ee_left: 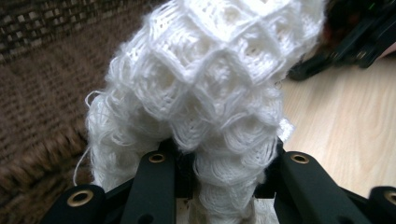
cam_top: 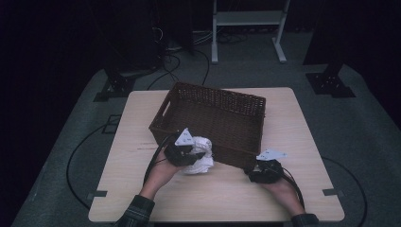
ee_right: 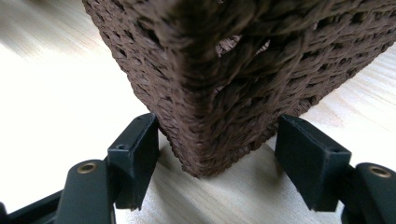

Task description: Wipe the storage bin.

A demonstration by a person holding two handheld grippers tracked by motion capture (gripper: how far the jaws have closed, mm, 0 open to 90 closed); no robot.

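Note:
A white knitted cloth [cam_top: 202, 161] hangs bunched at the near wall of a brown wicker basket [cam_top: 213, 92], a little above the table. My left gripper [cam_top: 193, 153] is shut on it; in the left gripper view the cloth [ee_left: 210, 70] wells up between the two black jaws of that gripper [ee_left: 229, 158], with the basket wall [ee_left: 37, 93] just to the left. My right gripper [cam_top: 257, 169] sits at the basket's near right corner. In the right gripper view its jaws [ee_right: 217, 135] stand on either side of that basket corner [ee_right: 224, 70], pads against the weave.
The basket lies askew on a light wooden table [cam_top: 142, 118], its long side running from back left to front right. Black cables [cam_top: 75, 156] loop on the grey floor, and a white frame [cam_top: 248, 19] stands behind. The other gripper [ee_left: 345, 42] shows farther off.

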